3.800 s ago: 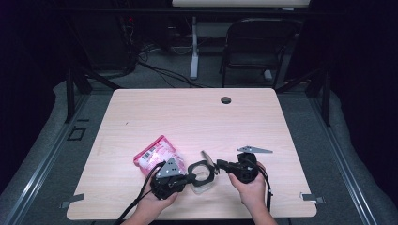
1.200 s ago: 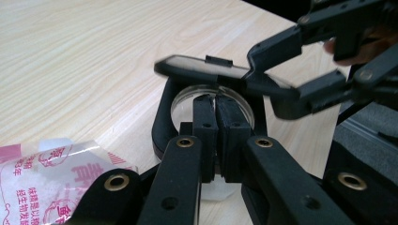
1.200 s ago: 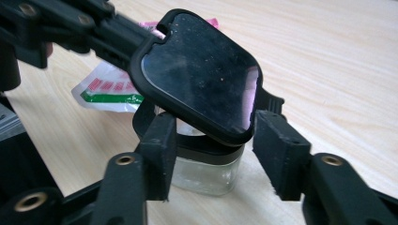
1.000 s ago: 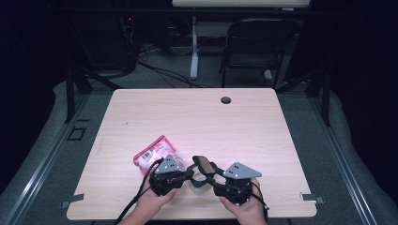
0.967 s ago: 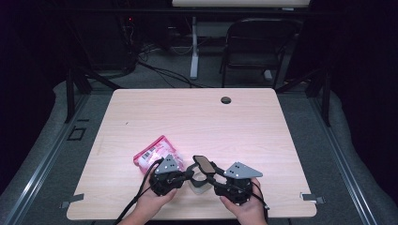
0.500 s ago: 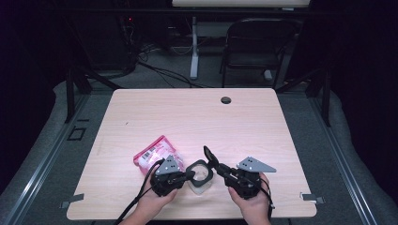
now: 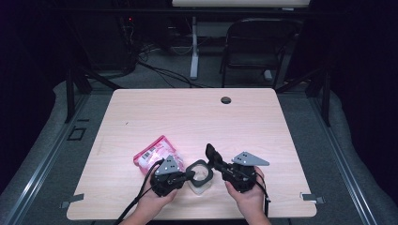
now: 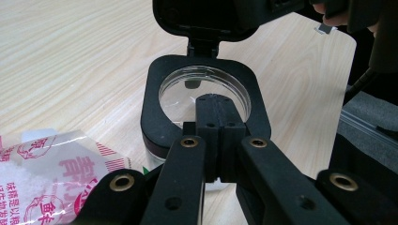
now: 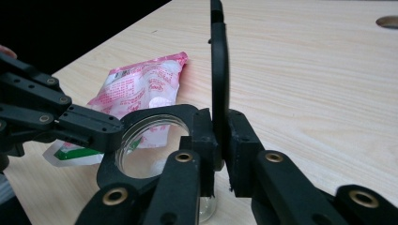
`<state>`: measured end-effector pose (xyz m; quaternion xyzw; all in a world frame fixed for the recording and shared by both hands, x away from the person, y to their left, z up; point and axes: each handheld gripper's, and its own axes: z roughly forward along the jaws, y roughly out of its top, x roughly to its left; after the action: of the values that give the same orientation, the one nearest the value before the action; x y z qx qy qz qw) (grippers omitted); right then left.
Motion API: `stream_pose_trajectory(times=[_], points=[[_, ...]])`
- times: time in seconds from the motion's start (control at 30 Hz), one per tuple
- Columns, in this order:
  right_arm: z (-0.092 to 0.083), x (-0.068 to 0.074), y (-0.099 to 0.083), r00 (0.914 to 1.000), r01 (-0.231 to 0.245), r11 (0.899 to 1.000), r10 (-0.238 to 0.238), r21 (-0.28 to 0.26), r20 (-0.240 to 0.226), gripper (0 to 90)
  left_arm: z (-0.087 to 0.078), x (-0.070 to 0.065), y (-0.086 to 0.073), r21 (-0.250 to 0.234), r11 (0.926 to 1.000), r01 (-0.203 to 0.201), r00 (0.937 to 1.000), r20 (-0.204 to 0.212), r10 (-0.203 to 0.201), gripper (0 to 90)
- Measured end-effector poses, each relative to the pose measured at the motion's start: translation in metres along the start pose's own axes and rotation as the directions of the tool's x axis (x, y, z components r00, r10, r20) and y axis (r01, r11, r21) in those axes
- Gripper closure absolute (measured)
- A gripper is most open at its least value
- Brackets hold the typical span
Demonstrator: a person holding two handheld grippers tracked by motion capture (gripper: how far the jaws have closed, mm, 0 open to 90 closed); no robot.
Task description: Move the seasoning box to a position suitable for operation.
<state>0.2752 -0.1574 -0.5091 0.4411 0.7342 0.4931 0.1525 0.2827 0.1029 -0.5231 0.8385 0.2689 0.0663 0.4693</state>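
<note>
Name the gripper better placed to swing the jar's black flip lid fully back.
Right. The right gripper, its jaws just closing, pinches the upright black flip lid; the left gripper is clamped on the black collar of the clear glass jar, steadying it.

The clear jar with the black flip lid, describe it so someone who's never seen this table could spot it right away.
On the wooden table, look at the near edge, between the person's two hands. The jar stands there, right of the pink printed packet. It is the clear container with a black square collar round its mouth, its black lid hinged up on edge.
</note>
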Motion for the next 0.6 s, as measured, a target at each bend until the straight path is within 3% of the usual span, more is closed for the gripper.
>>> stream_pose_trajectory(times=[0.13, 0.23, 0.33, 0.43, 0.6], points=[[0.000, -0.013, 0.002, 0.9986, -0.050, 0.999, 0.049, 0.000, -0.018, 85.2, 0.003, -0.003, 0.000, -0.008, 1.0000, -0.006, 0.9999, 0.016, 0.006, 90.0], [0.001, -0.015, 0.002, 0.9979, -0.061, 0.998, 0.061, -0.007, -0.022, 85.3, 0.004, -0.005, 0.001, -0.005, 0.9999, -0.014, 0.9997, 0.021, 0.014, 90.0], [0.001, -0.016, 0.004, 0.9986, -0.050, 0.999, 0.051, 0.003, -0.014, 85.4, 0.004, -0.007, 0.002, -0.002, 1.0000, -0.008, 0.9998, 0.016, 0.008, 90.0], [0.004, -0.021, 0.008, 0.9994, -0.035, 0.999, 0.035, 0.005, -0.005, 85.0, -0.001, -0.005, 0.003, -0.027, 0.9996, -0.009, 0.9999, 0.007, 0.009, 83.1], [0.008, -0.031, 0.012, 0.9994, -0.035, 0.999, 0.035, -0.002, 0.003, 85.1, -0.015, 0.005, 0.003, -0.045, 0.9989, 0.012, 0.9996, -0.024, -0.013, 81.1]])
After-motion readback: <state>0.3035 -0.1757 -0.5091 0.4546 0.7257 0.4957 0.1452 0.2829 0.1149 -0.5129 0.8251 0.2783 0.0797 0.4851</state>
